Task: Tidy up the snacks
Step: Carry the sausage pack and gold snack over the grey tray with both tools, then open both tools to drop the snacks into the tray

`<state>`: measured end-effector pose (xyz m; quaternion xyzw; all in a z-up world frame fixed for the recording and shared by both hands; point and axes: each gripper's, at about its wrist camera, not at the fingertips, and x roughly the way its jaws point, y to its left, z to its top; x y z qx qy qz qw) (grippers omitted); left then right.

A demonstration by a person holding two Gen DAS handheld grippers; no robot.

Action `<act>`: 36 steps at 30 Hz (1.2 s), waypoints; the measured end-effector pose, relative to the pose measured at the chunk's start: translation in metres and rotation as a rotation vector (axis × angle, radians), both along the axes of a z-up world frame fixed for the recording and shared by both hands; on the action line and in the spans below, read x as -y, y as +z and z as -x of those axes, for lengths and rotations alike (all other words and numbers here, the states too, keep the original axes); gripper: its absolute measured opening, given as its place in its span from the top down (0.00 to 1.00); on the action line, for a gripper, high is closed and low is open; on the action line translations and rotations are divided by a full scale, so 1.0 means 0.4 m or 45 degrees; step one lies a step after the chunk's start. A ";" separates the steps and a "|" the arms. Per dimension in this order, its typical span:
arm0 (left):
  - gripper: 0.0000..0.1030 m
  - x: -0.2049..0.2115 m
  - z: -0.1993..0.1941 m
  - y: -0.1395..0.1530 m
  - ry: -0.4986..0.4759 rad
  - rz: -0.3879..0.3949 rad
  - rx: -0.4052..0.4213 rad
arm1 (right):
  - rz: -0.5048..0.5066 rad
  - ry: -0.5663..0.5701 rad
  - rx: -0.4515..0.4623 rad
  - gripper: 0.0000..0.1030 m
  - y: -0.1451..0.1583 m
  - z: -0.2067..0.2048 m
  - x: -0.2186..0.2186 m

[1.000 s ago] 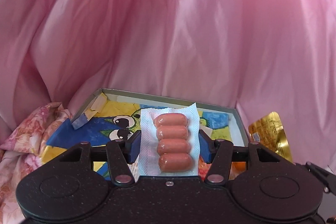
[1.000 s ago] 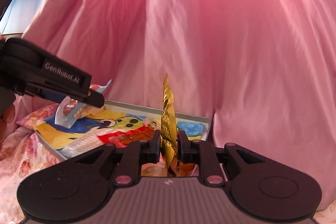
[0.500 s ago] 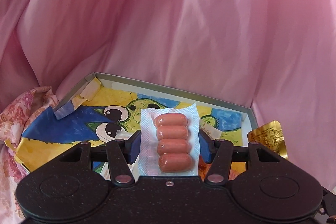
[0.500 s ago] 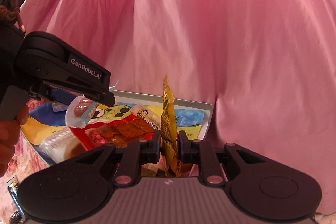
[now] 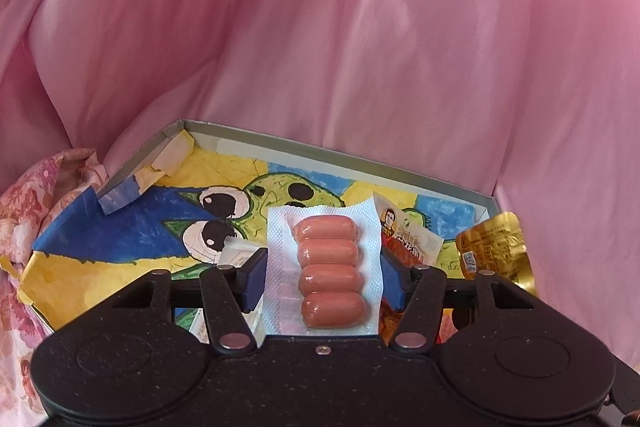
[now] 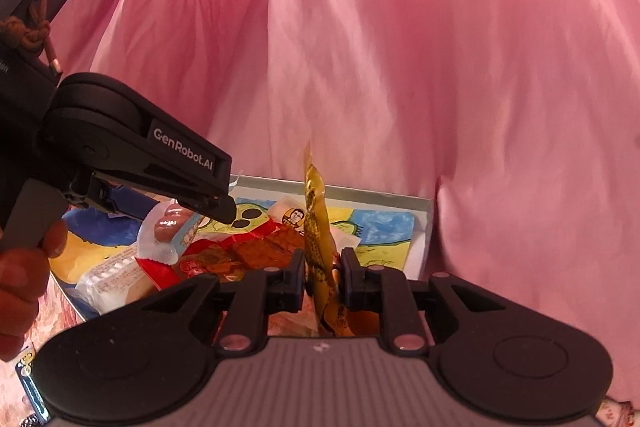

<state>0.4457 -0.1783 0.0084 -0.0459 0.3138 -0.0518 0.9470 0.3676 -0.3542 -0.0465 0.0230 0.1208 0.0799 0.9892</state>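
My left gripper (image 5: 322, 267) is shut on a clear pack of small sausages (image 5: 328, 267) and holds it flat over a shallow box (image 5: 328, 153) lined with a cartoon drawing. My right gripper (image 6: 322, 275) is shut on a gold foil snack packet (image 6: 318, 227), held on edge just in front of the box (image 6: 420, 223). In the right wrist view the left gripper (image 6: 188, 187) with the sausage pack (image 6: 168, 227) hangs over the box's left part. A red snack packet (image 6: 240, 255) and a white wrapped snack (image 6: 116, 279) lie in the box.
Pink cloth (image 5: 360, 47) drapes behind and around the box. Floral fabric (image 5: 24, 211) lies left of it. The gold packet (image 5: 496, 251) shows past the box's right end in the left wrist view, beside the red packet (image 5: 404, 239).
Both grippers have moved closer to the box, which now looks larger. The left gripper has come over the box's inside. Both grips are unchanged.
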 end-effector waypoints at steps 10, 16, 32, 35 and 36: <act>0.36 -0.025 0.039 0.011 0.062 0.032 0.071 | -0.067 0.056 -0.043 0.56 0.001 -0.010 0.000; 0.24 -0.049 0.072 0.046 0.066 0.019 0.096 | -0.085 0.106 -0.079 0.28 0.016 -0.001 -0.020; 0.05 -0.185 0.342 0.190 0.071 0.085 0.412 | -0.048 0.017 0.278 0.00 0.170 0.252 -0.062; 0.05 -0.219 0.409 0.201 0.080 0.085 0.468 | -0.059 -0.007 0.332 0.00 0.183 0.310 -0.079; 0.05 -0.230 0.429 0.201 0.086 0.080 0.483 | -0.069 -0.018 0.341 0.00 0.186 0.328 -0.084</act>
